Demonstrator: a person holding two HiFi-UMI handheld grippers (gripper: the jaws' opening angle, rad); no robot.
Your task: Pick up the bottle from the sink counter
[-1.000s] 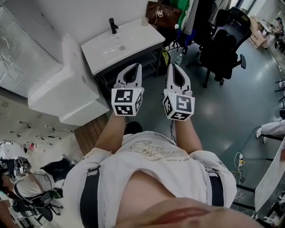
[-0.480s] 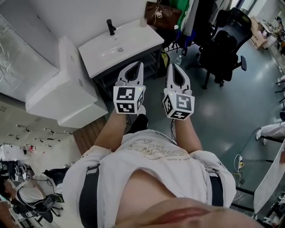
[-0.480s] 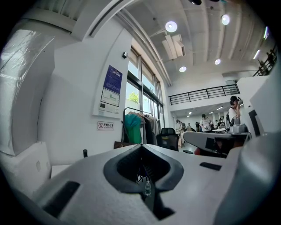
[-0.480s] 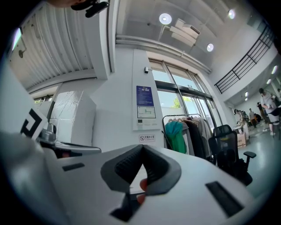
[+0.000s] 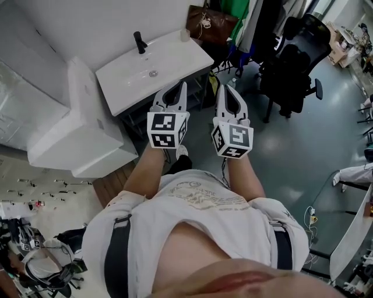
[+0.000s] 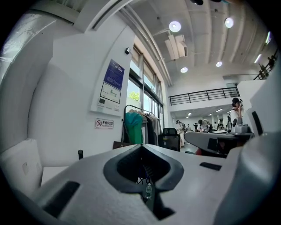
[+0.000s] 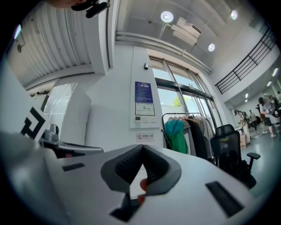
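Note:
The white sink counter stands ahead and to the left in the head view, with a black faucet at its back. A small pale bottle-like object stands on its far right corner; it is too small to make out. My left gripper hangs shut and empty over the counter's near right edge. Beside it, over the floor, my right gripper is shut and empty too. In the left gripper view the jaws meet at the tips, with a clear bottle showing low through the gap. The right gripper points at a white wall.
A white box-shaped unit stands left of the counter. A black office chair is at the right, and a brown bag and hanging clothes lie behind the counter. A clear bottle stands on the floor near the counter's right end.
The sink counter and white unit have slid left and lower in the head view as the person moved on. Both grippers stayed shut, side by side, and held nothing throughout.

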